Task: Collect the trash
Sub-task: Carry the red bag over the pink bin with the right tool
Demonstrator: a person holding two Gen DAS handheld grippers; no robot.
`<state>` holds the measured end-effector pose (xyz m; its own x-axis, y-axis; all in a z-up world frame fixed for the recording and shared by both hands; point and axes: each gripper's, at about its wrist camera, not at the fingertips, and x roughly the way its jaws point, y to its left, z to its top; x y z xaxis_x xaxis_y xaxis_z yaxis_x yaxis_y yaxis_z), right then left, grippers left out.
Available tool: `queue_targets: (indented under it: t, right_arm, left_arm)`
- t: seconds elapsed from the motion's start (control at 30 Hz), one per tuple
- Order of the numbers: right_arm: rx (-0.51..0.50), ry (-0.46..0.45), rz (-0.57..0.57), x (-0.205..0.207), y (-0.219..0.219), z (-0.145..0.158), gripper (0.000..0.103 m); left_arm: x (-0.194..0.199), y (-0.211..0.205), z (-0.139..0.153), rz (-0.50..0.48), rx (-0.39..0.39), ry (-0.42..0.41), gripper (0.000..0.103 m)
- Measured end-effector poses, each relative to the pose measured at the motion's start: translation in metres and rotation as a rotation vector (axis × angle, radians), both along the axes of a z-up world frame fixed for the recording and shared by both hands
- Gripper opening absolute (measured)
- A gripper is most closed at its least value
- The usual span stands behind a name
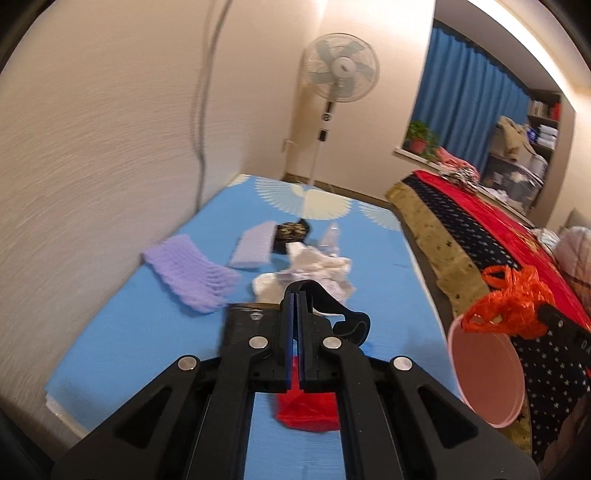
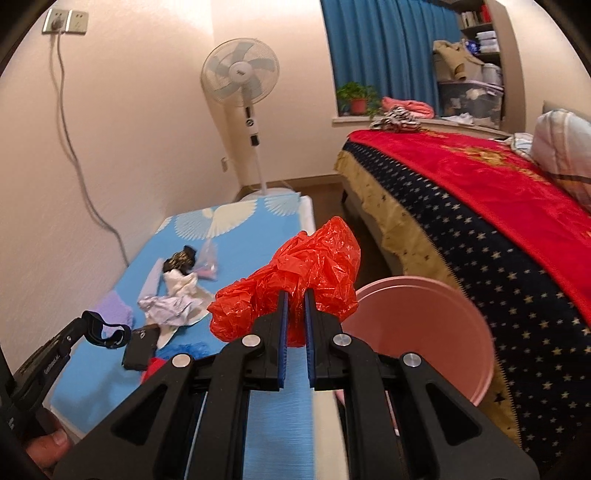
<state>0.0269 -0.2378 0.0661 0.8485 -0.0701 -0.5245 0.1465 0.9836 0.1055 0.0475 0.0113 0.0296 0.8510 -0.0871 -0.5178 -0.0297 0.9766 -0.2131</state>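
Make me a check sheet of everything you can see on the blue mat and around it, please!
Surface: blue mat with white fan prints, lying along the wall.
Job's things: orange plastic bag held above the pink bin; crumpled white paper on the mat.
Clutter: purple knitted cloth, black strap, red cloth, flat black item.
Grippers: left gripper jaws shut on the black strap; right gripper jaws shut on the orange plastic bag.
Cables: grey cord hanging from the wall socket.
Surroundings: standing fan, bed with red cover, blue curtain, potted plant.
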Motion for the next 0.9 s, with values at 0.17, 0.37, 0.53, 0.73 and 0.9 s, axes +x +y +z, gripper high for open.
queue_targets:
  t: [0.17,0.37,0.53,0.73,0.9]
  right_arm:
    - [-0.012,-0.011,-0.038,-0.005,-0.014,0.005,0.009]
    - [-0.008,-0.005,-0.101,-0.006,-0.040,0.003,0.009]
    - [-0.001,-0.009,-0.154,-0.007,-0.061,0.005,0.009]
    - [0.001,-0.012,-0.222,-0.010,-0.085,0.005,0.009]
    - [0.004,-0.011,-0.266,-0.011,-0.101,0.002,0.009]
  left_arm:
    - [0.003,-0.022,0.003,-0.074,-0.006,-0.004,0.001]
    - [0.006,-0.056,0.006,-0.163,0.000,-0.012,0.001]
    - [0.012,-0.086,0.004,-0.237,-0.001,-0.006,0.001]
    - [0.017,-0.124,0.000,-0.316,0.011,-0.005,0.001]
    - [0.020,-0.155,-0.003,-0.389,0.014,-0.008,0.001]
